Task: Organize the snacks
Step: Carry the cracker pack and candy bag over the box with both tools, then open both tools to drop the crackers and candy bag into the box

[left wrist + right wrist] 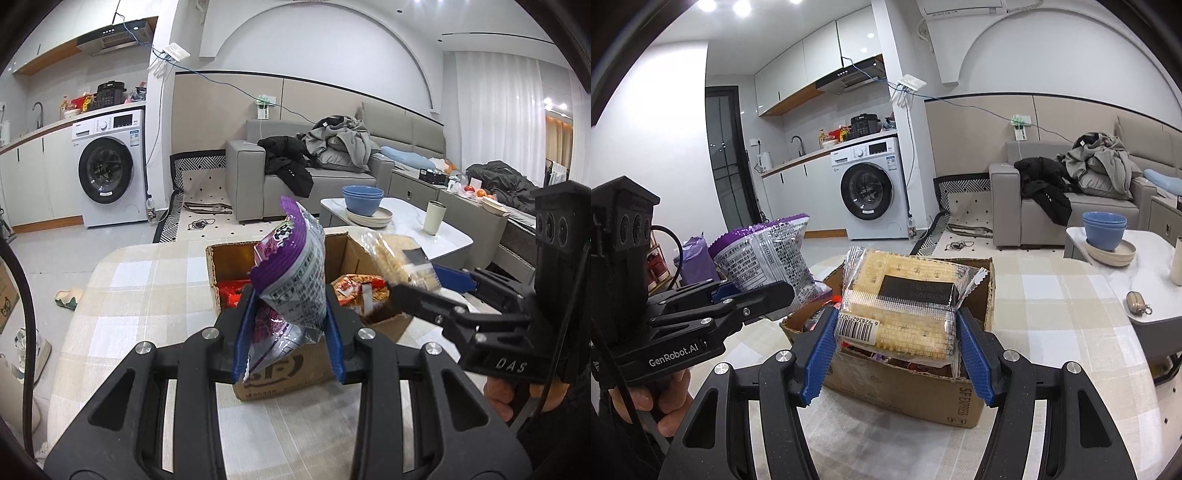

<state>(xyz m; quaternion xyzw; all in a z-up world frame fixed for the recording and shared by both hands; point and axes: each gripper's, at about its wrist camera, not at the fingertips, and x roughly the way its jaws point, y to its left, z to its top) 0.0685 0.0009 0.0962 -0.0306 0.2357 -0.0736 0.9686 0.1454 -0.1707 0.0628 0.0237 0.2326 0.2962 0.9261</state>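
The left tongs are clenched on a purple snack bag, which stands up between the blue pads above the front edge of an open cardboard box. The right tongs grasp a clear pack of pale crackers by its two sides and hold it in the air over the same box. The box stands on the desk, which has a checked cloth, and red snack packets lie inside it. In the right wrist view, a hand holds the handle of the left tongs.
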